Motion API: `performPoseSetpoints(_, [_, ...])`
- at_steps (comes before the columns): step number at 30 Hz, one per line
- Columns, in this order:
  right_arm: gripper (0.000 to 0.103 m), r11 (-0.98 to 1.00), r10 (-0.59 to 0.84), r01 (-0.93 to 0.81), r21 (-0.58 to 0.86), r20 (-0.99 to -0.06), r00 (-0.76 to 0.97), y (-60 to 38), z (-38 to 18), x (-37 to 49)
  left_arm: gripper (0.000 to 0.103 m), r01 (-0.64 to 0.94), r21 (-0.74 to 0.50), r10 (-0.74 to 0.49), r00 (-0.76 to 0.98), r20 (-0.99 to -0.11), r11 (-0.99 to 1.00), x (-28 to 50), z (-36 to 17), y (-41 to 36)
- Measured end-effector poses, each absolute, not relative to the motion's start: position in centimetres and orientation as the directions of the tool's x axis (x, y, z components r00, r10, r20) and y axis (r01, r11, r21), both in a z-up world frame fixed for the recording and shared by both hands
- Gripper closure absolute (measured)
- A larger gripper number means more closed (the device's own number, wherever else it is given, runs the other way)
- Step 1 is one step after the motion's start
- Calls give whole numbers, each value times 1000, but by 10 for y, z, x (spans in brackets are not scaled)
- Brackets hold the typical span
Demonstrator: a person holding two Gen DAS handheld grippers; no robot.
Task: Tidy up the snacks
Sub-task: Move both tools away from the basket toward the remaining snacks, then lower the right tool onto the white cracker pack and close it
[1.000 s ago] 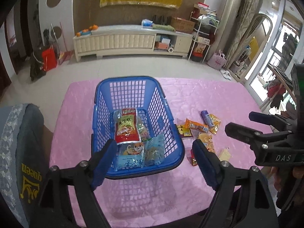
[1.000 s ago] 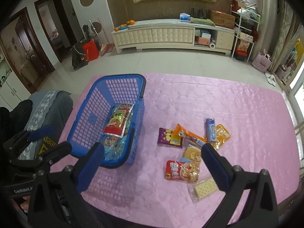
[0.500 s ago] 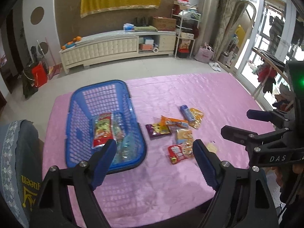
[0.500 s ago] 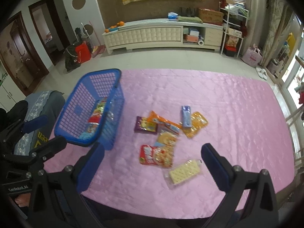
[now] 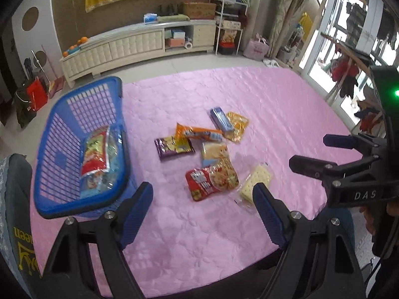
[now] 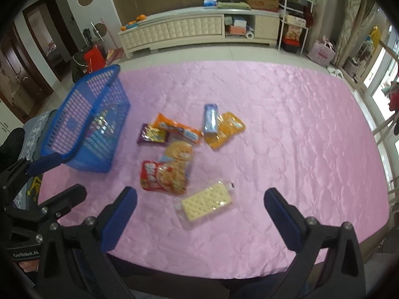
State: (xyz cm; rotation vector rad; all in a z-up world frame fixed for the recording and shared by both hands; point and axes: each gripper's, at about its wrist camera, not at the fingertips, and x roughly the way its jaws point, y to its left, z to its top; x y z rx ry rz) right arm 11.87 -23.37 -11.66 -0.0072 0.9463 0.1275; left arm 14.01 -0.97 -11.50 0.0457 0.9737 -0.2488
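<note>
Looking down from the left wrist view into the blue basket (image 5: 74, 149) at the left of the pink-covered worktop (image 5: 274, 104): a red and yellow snack bag (image 5: 96, 153) lying on top of pale blue packets (image 5: 99, 182) inside. From the right wrist view (image 6: 84, 127), only the basket's lattice wall, contents blurred behind it. Showing in the right view alone: a dark doorway (image 6: 37, 47) at far left.

Reading "DAS" on the right hand-held gripper (image 5: 331, 152) in the left view, "GenRobot.AI" on the left hand-held gripper (image 6: 59, 174) in the right view, and yellow letters "een" on a grey chair cover (image 5: 17, 224). Print on the snack wrappers too blurred to read.

Lying loose on the worktop right of the basket, clustered and partly overlapping: purple packet (image 5: 173, 147), orange packet (image 5: 198, 133), blue bar (image 5: 220, 119), yellow-orange pouch (image 5: 237, 125), pale biscuit bag (image 5: 214, 153), red noodle-print bag (image 5: 212, 180), and clear-wrapped cracker (image 5: 255, 183) nearest the edge.

Left hand-held gripper (image 5: 203, 208) jaws spread wide, nothing between them; right hand-held gripper (image 6: 200, 214) likewise apart and empty, above the cracker.
</note>
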Motion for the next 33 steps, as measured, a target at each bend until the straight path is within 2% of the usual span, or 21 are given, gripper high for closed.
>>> performPoseSetpoints(15, [0,986,140,-150,77,-871,472,-264,-192,140,23,203,-94,-173,417,-892,975,148,-194,-34])
performPoseSetpoints(33, [0,912,168,-411,4,-916,363,-226,-244,171,23,181,-102,-161,351,-922,978,156,-239,-23])
